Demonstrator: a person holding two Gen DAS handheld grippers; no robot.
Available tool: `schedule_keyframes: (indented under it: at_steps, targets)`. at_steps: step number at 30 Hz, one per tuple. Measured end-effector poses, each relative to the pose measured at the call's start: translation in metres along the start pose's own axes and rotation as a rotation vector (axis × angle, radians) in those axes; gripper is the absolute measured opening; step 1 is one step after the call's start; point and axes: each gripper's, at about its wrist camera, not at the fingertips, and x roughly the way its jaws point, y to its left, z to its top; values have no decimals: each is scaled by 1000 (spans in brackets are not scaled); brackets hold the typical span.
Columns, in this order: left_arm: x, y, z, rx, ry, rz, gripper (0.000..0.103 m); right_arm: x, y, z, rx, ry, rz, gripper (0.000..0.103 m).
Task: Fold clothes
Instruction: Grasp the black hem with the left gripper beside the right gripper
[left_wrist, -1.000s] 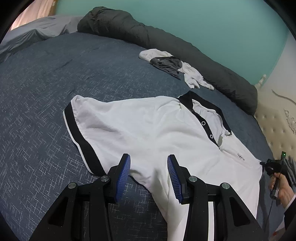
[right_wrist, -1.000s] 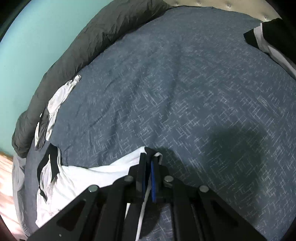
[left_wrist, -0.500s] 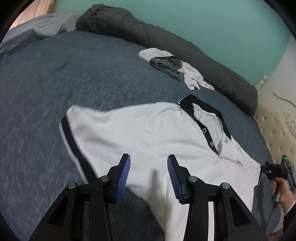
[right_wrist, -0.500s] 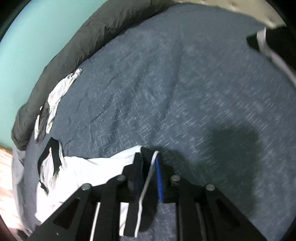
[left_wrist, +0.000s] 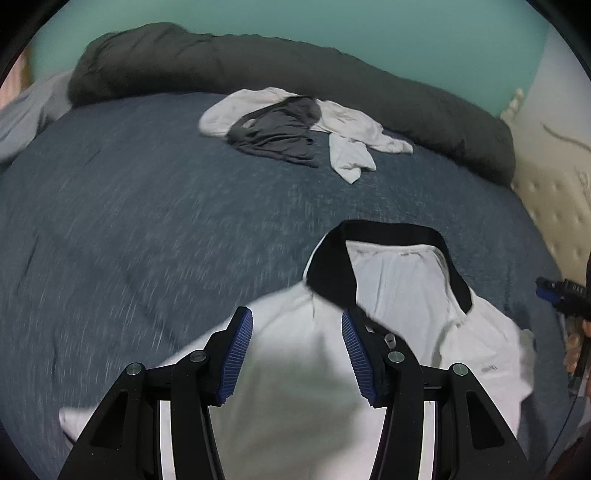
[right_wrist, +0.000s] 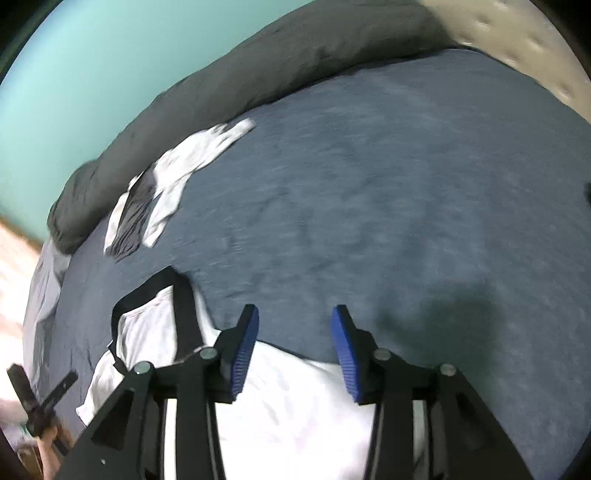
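1. The white polo shirt with a black collar (left_wrist: 402, 295) lay on the dark blue speckled bedspread (left_wrist: 147, 221), close under both your grippers, its collar end pointing toward the far side of the bed.
2. A small dark mark sat on the shirt's chest (left_wrist: 488, 367), but it was too small and blurred for you to read.
3. Your left gripper (left_wrist: 297, 354) hung over the shirt with its jaws opening; the white fabric showed below the gap, and neither blue ribbed pad (left_wrist: 240, 354) pressed on it.
4. Your right gripper (right_wrist: 293, 350) was also opening, its blue pads (right_wrist: 343, 350) apart above the shirt's edge (right_wrist: 288, 406) where it met the bedspread (right_wrist: 406, 203); nothing was held between them.
5. Farther off on the bedspread, a crumpled pile of white and grey clothes (left_wrist: 295, 129) lay well apart from the shirt.
6. Beyond that pile, a long rolled dark grey duvet (left_wrist: 258, 62) ran along the teal wall (left_wrist: 332, 22).
7. A cream tufted headboard (left_wrist: 550, 206) stood at the right edge in your left camera.
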Motion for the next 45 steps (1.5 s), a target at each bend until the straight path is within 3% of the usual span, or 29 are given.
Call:
schedule_keyframes:
  at_steps: [6, 11, 13, 20, 24, 25, 26, 28, 29, 32, 33, 36, 45]
  targets:
    - [54, -12, 33, 21, 58, 29, 55, 57, 74, -1, -146, 68, 43, 46]
    - [89, -25, 52, 61, 89, 45, 55, 98, 118, -4, -244, 108, 2, 47]
    - [100, -31, 58, 83, 97, 51, 55, 111, 130, -5, -279, 112, -31, 47]
    - [124, -38, 68, 106, 109, 63, 60, 140, 156, -2, -356, 123, -19, 47]
    - [132, -37, 66, 109, 115, 65, 60, 151, 167, -7, -435, 121, -97, 47]
    - [133, -37, 66, 110, 116, 65, 60, 151, 168, -8, -455, 118, -122, 45]
    - [134, -36, 66, 107, 117, 61, 60, 153, 167, -9, -470, 122, -141, 33]
    - [135, -34, 65, 101, 120, 58, 60, 157, 165, -11, -478, 133, -159, 21]
    - [136, -33, 65, 101, 122, 63, 59, 158, 164, -11, -481, 133, -165, 15]
    - [139, -35, 65, 126, 133, 58, 37, 156, 163, -10, -498, 111, -196, 6]
    - [140, -36, 64, 136, 137, 57, 27, 156, 163, -9, -503, 105, -202, 5]
    - [137, -41, 67, 159, 119, 59, 9, 154, 162, -2, -495, 81, -206, 4]
    - [133, -33, 99, 101, 85, 90, 7, 147, 172, 38, -445, -16, -213, 3]
